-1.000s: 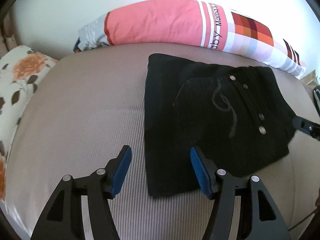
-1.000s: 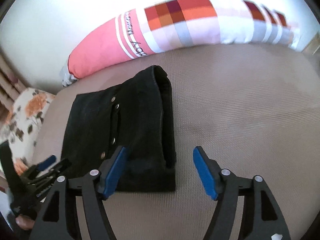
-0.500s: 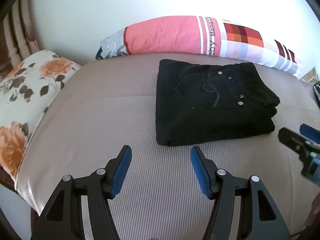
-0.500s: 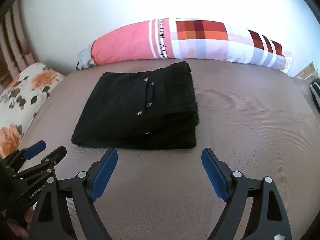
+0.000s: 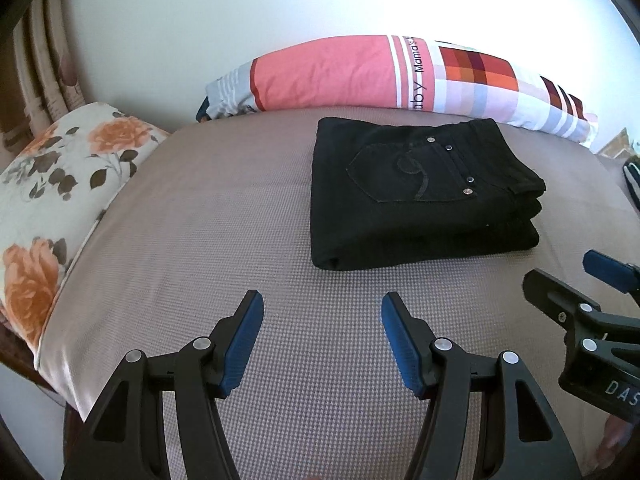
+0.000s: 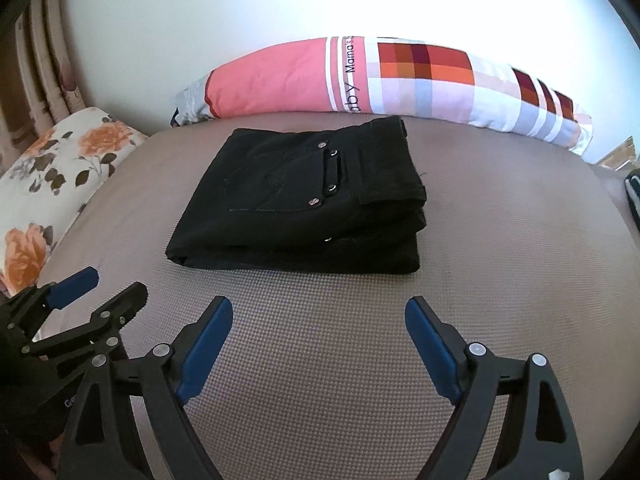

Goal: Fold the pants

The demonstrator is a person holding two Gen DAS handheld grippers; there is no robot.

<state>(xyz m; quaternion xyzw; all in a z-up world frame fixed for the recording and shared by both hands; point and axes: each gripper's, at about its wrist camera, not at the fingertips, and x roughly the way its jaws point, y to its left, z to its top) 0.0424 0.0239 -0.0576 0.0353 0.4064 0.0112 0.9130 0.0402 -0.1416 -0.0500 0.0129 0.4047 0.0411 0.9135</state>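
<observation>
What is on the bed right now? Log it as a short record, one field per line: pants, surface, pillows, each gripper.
pants: black pants, folded into a compact stack, back pocket with studs on top
surface: taupe bed cover, pants lie on it
pillows: long pink and checked pillow behind the pants; floral pillow at the left edge
left gripper: open, nothing between the pads, short of the pants
right gripper: open, empty, short of the pants
task state: fold looks done
</observation>
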